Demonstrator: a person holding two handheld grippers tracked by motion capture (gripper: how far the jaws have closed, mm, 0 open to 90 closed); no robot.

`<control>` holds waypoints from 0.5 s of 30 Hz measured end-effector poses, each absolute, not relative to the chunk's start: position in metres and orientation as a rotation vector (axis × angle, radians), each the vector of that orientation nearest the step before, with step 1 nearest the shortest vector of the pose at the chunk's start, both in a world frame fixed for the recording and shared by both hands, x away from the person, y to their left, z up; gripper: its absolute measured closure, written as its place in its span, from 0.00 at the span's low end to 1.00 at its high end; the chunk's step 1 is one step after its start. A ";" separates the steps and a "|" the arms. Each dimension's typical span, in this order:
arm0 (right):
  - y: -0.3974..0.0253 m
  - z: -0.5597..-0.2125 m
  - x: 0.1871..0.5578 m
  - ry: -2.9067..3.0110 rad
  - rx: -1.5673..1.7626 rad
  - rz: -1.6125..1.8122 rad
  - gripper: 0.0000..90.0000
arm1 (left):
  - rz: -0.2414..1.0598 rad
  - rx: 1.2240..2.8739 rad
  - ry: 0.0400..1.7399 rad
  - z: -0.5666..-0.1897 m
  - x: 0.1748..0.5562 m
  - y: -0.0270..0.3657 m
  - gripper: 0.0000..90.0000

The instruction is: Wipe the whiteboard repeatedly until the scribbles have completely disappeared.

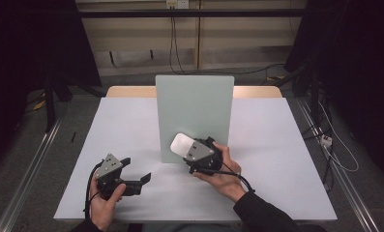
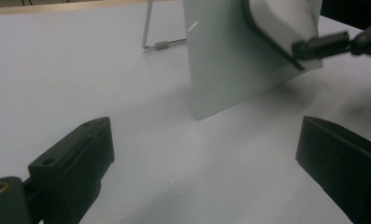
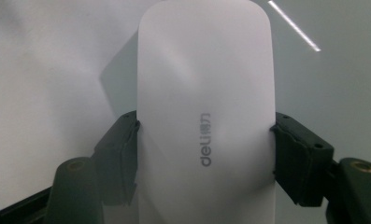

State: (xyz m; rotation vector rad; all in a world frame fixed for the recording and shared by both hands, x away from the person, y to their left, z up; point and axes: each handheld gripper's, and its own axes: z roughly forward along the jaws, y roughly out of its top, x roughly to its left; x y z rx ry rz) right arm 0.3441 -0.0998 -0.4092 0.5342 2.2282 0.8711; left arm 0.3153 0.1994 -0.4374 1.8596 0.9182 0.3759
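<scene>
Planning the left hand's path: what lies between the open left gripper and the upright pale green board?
Nothing: the high view shows bare white tabletop between the left gripper and the pale green board; the left gripper view shows likewise.

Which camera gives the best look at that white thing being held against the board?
The right gripper view: the white eraser fills the middle, its "deli" print readable, clamped between the right gripper's jaws. The high view shows it small against the pale green board. The left gripper view catches its edge.
</scene>
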 end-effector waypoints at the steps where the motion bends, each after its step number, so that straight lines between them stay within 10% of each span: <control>1: -0.104 -0.405 0.345 2.213 0.542 0.875 0.35 | 0.376 1.859 0.919 -0.437 0.315 0.199 0.05; 15: -0.126 -0.372 0.355 2.079 0.628 0.929 0.35 | 0.379 1.859 0.918 -0.437 0.315 0.199 0.05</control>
